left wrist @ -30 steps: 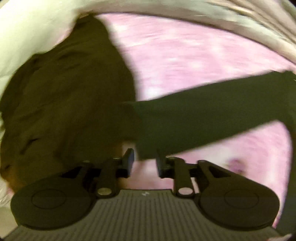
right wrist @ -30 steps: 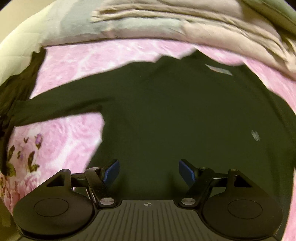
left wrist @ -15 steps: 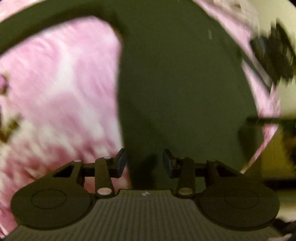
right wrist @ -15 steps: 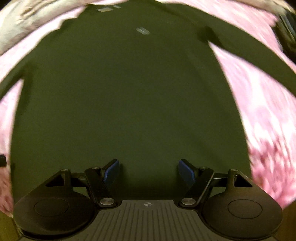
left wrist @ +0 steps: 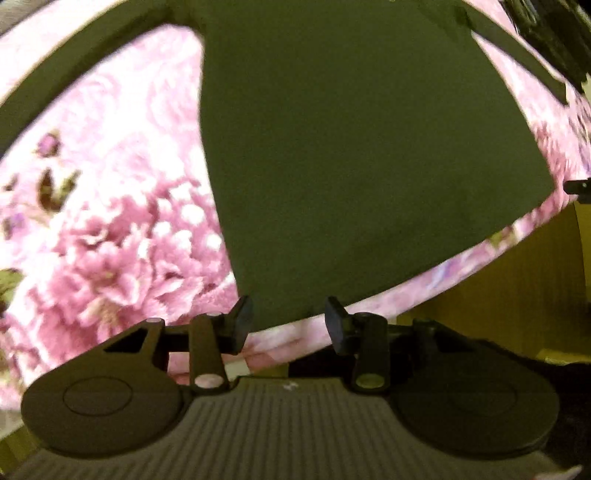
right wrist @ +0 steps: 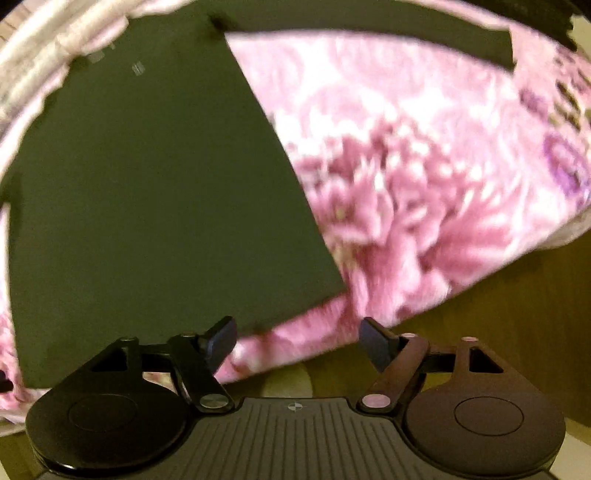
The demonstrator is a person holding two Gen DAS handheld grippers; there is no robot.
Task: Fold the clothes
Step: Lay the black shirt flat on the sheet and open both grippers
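Observation:
A dark long-sleeved shirt (left wrist: pixel 351 147) lies spread flat on a pink flowered bedspread (left wrist: pixel 110 221), sleeves stretched out to the sides. My left gripper (left wrist: pixel 289 317) points down over the hem's left corner, jaws apart, nothing between them. In the right wrist view the shirt (right wrist: pixel 147 184) fills the left half and one sleeve (right wrist: pixel 369 26) runs along the top. My right gripper (right wrist: pixel 298 332) hangs above the bedspread (right wrist: pixel 406 184) just off the hem's right corner. Its jaws are opening wide and hold nothing.
The bed's front edge runs just below both grippers, with a yellowish-brown surface (left wrist: pixel 498 295) beyond it (right wrist: pixel 498 314). Pale folded bedding (right wrist: pixel 33 66) lies along the far side of the bed. A dark heap (left wrist: pixel 546 29) sits past the right sleeve.
Both views swept from the shirt's sleeve and chest down to its hem at the bed's edge. The right jaws have spread wider. The left jaws keep much the same gap.

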